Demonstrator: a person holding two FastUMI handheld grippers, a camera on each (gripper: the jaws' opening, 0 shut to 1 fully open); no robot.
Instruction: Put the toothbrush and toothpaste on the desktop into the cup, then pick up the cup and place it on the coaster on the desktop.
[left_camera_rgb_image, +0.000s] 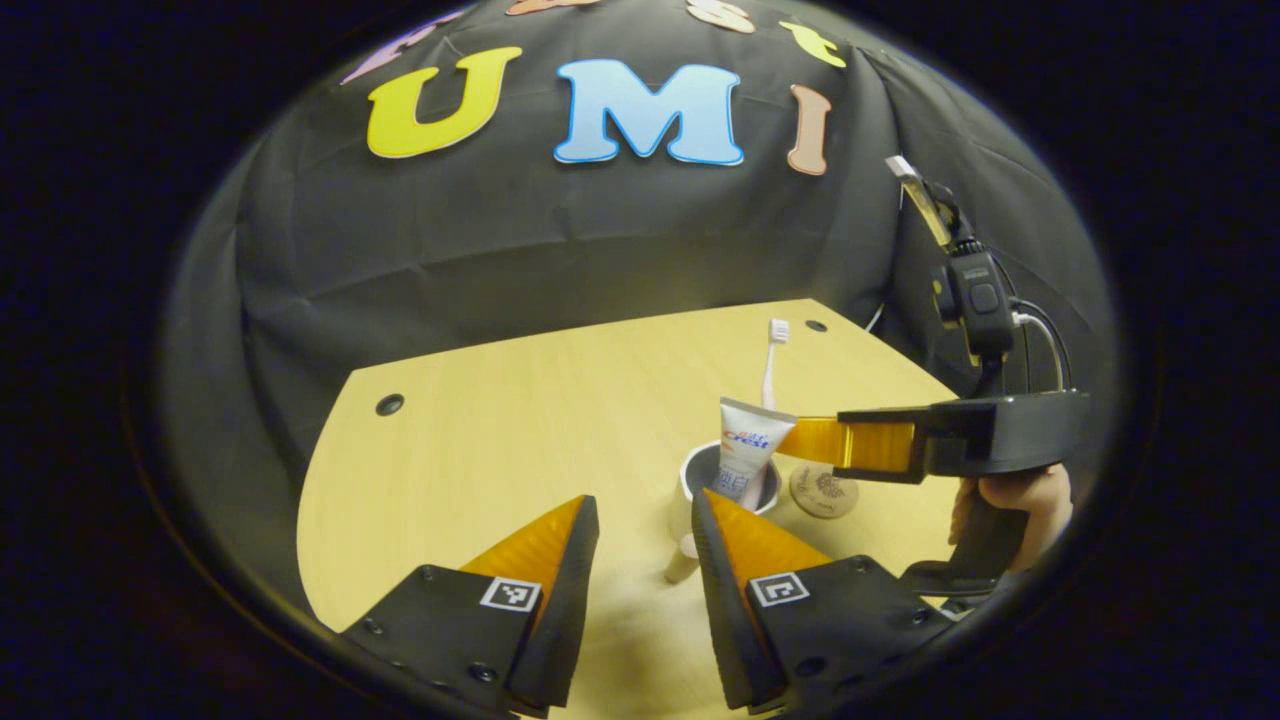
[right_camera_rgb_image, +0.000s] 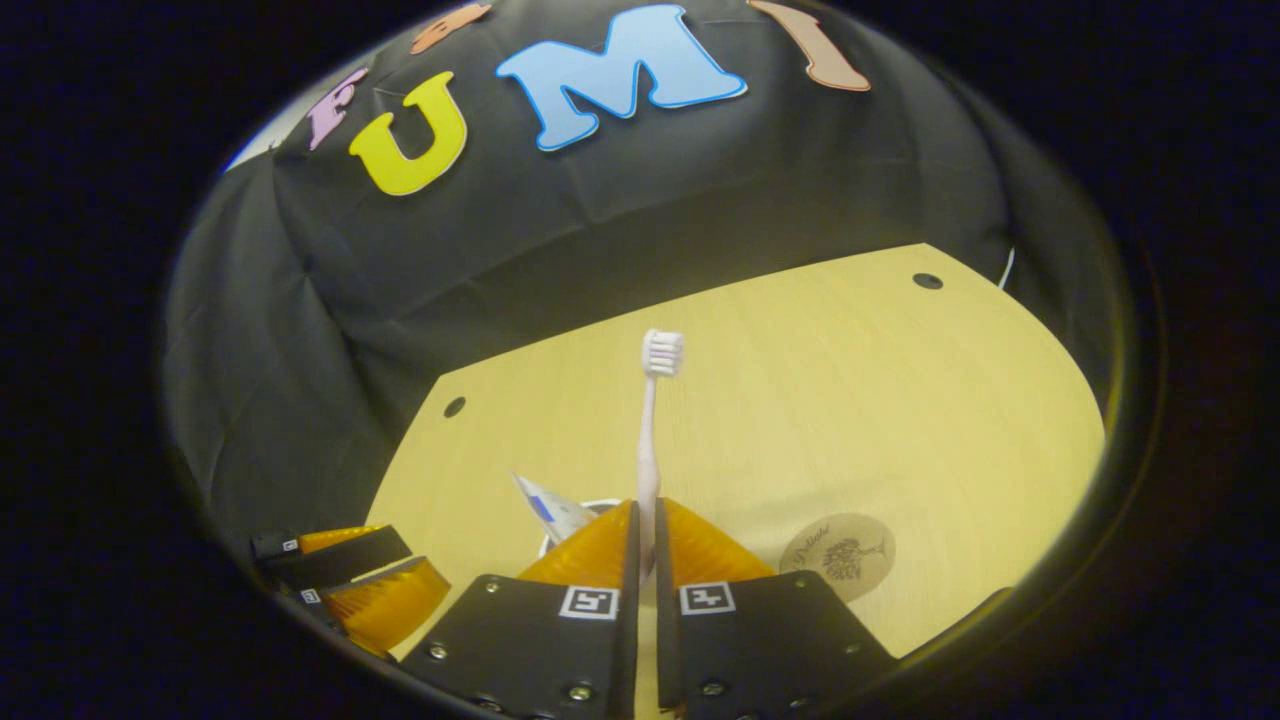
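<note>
A recording booth: black cloth is hanging behind a light wooden desk, with a camera mount standing at 3 o'clock.

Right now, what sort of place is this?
Likely a staged recording booth, not a real bathroom: black cloth wall behind a bare wooden desk, with a cup, toothbrush and coaster laid out.
</note>
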